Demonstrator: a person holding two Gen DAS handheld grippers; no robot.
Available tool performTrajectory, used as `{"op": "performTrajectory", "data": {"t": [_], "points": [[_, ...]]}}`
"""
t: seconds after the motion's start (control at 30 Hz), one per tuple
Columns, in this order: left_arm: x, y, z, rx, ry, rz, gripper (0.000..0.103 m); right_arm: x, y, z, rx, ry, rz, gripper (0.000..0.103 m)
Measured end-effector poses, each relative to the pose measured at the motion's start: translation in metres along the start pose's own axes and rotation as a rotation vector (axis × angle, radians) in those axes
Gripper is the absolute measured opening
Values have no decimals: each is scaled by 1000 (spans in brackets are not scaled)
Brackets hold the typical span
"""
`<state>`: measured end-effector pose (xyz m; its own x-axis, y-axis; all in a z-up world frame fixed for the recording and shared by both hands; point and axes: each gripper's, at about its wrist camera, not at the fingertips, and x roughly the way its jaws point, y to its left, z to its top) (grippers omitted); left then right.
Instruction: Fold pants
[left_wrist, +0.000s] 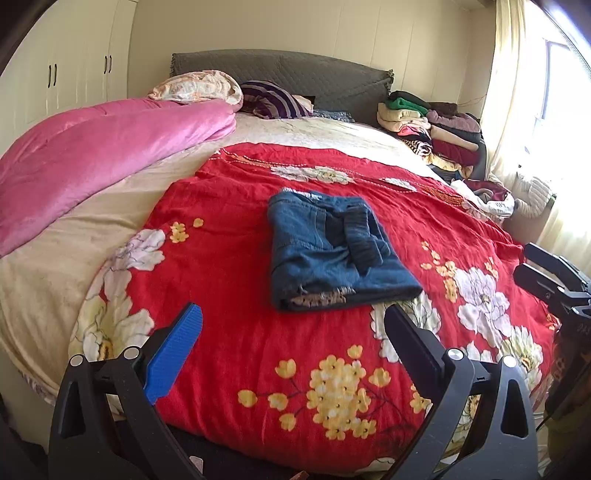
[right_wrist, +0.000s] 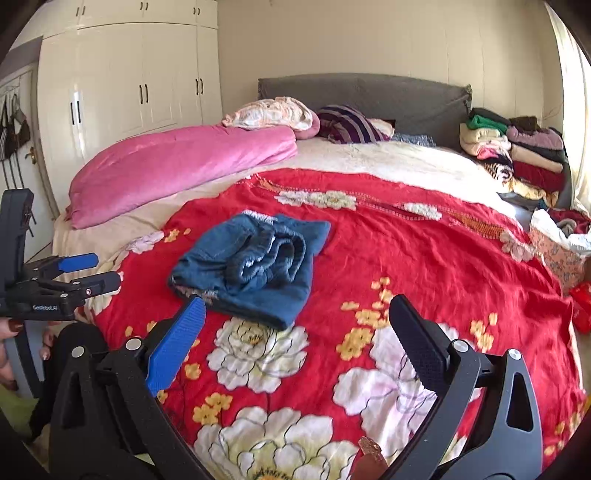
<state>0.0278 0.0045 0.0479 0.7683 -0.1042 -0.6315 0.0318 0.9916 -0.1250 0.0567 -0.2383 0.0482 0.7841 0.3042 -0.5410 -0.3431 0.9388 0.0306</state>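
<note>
Blue denim pants lie folded into a compact rectangle on the red floral cover, with a dark cuffed end resting on top. My left gripper is open just short of the bundle's near edge, holding nothing. In the right wrist view the pants sit ahead and to the left, cuffs bunched on top. My right gripper is open and empty by their near right corner. Each gripper shows in the other's view: the right gripper at the far right edge, the left gripper at the left edge.
A rolled pink quilt runs along the bed's left side. Stacks of folded clothes stand at the back right beside the grey headboard. A patterned box of clothes sits at the right edge. A hand grips the left tool.
</note>
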Motion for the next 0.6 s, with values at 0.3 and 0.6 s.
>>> {"op": "performTrajectory", "data": {"t": [0.3,0.6], "points": [[27,-1,-25,-18,93,-5,99,25,3,-31,26,88,-9,94],[37,3,-31,-31,123,6,99,38,3,-36,54,121,7,94]]}}
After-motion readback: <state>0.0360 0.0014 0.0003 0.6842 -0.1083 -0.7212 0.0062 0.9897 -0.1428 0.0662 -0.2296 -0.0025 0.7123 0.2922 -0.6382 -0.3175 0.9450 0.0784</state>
